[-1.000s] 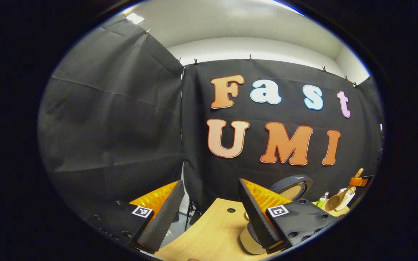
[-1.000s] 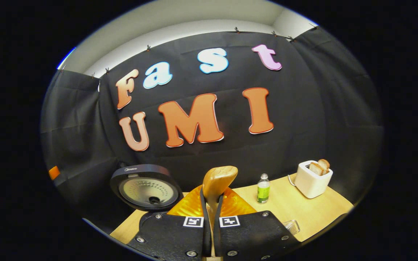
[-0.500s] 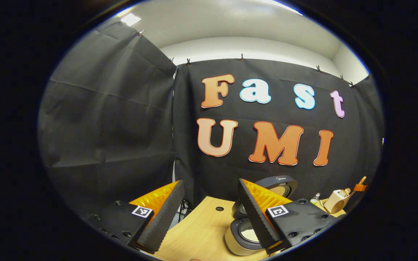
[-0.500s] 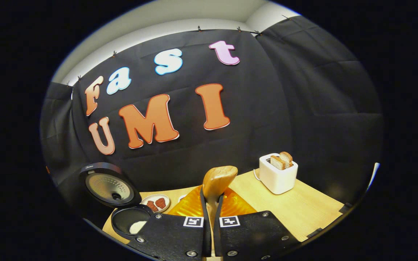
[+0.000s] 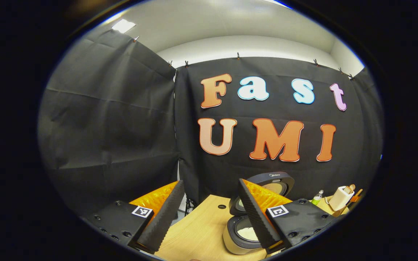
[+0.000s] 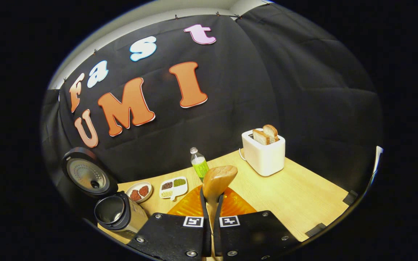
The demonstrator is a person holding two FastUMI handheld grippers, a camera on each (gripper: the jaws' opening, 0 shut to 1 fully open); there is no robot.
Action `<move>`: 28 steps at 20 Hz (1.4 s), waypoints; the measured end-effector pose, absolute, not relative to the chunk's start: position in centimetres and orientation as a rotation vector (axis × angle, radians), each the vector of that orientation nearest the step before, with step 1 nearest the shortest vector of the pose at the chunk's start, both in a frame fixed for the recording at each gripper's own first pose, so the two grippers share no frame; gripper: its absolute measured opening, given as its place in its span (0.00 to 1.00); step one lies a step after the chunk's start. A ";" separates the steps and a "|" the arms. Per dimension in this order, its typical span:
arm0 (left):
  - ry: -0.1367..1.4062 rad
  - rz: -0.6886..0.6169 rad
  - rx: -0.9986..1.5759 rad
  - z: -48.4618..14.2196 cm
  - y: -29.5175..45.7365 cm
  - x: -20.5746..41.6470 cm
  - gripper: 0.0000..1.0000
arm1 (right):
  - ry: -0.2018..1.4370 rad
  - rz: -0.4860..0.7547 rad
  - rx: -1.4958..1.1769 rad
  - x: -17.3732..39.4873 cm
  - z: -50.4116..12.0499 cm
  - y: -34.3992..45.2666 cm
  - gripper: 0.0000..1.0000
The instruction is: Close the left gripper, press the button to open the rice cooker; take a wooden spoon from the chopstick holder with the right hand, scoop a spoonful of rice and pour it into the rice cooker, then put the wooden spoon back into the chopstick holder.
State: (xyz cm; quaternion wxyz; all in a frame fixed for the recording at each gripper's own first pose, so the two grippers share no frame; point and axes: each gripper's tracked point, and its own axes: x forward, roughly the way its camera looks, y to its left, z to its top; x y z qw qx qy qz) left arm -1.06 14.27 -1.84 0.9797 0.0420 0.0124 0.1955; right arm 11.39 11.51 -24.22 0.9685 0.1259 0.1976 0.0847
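On the table [image 6: 303, 192], in the right gripper view, we list: the rice cooker [image 6: 116, 214] at the lower left, lid [image 6: 85, 174] raised upright behind the pot; a small plate [image 6: 139, 191] with two reddish pieces just beyond it; a white divided dish [image 6: 173, 187] of dark and green items beside that; a bottle [image 6: 199, 165] with a green band; a white toaster [image 6: 263, 152] holding two slices of bread [image 6: 266, 133], well to the right.

Right tongs [image 6: 211, 217]: clamped together on the handle of the wooden spoon [image 6: 218, 181], whose bowl stands up above the fingertips, over the table and apart from the cooker.

In the left gripper view we list: left tongs [image 5: 209, 214], fingers spread wide and holding nothing, raised above the table's near end; the rice cooker between and behind the right finger, open, with white rice [image 5: 247, 233] visible in the pot; the cream chopstick holder [image 5: 340, 197] at the far right edge, wooden utensil tips rising from it.
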 end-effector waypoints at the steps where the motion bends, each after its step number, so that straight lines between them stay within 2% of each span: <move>1: 0.025 0.401 0.092 -1.7 14.1 -1.2 1.00 | 0.413 0.172 0.252 11.5 -25.1 11.5 0.02; 11: 0.044 0.490 0.065 -2.6 13.9 -3.1 0.97 | 0.544 0.224 0.244 13.1 -32.3 12.6 0.03; 14: 0.039 0.494 0.082 -2.2 13.1 -2.8 0.97 | 0.552 0.238 0.267 13.1 -32.6 12.6 0.11; 17: 0.047 0.481 0.088 -2.2 12.0 -2.0 0.97 | 0.575 0.179 0.233 12.9 -32.9 10.5 0.21; 18: 0.052 0.474 0.086 -2.2 11.7 -1.6 0.97 | 0.584 0.166 0.224 12.8 -32.8 9.7 0.35; 21: 0.062 0.449 0.082 -2.1 10.4 -0.5 0.97 | 0.574 0.125 0.222 12.7 -30.8 7.1 0.60; 22: 0.064 0.440 0.084 -2.1 10.0 0.2 0.97 | 0.558 0.104 0.210 12.7 -29.8 6.0 0.74; 23: 0.066 0.428 0.086 -1.9 9.5 0.8 0.97 | 0.539 0.088 0.195 12.7 -28.8 4.9 0.92; 28: 0.047 0.354 0.109 0.0 6.4 5.9 0.97 | 0.421 0.064 0.122 12.6 -22.3 1.9 0.95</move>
